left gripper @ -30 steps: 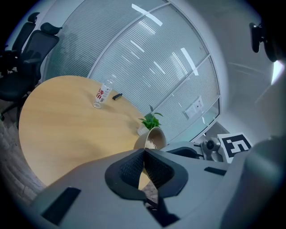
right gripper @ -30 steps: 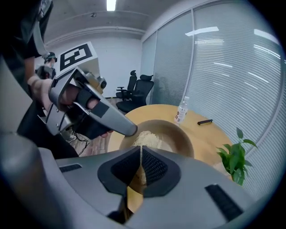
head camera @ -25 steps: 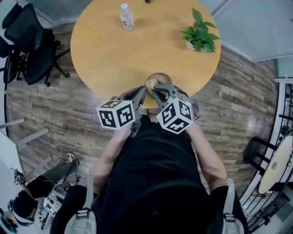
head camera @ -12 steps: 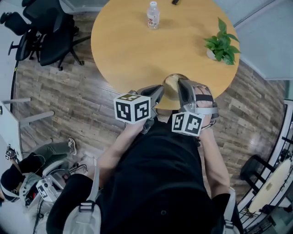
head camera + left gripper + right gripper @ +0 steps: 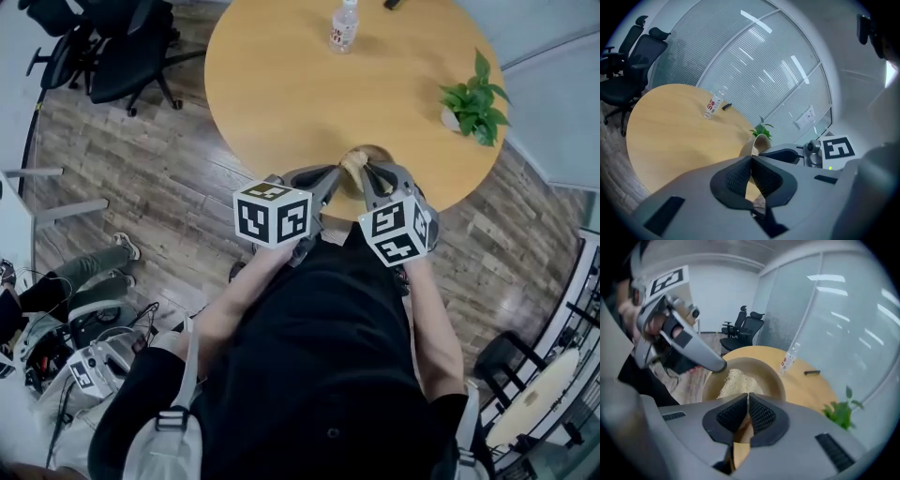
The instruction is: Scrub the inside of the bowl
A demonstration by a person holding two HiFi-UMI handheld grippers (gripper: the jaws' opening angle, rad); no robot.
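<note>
Right hand-held gripper [image 5: 747, 397] back over bowl [image 5: 765, 376], tight on scrubber [image 5: 733, 380] inside; left hand-held gripper [image 5: 751, 158] pinching rim [image 5: 758, 139].

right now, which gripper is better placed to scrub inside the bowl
Right. The right gripper holds the scrubber inside the bowl; the left gripper is shut on the rim, steadying it.

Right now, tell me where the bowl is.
Head view: the bowl is at the table's near edge, between the left gripper and right gripper.
</note>
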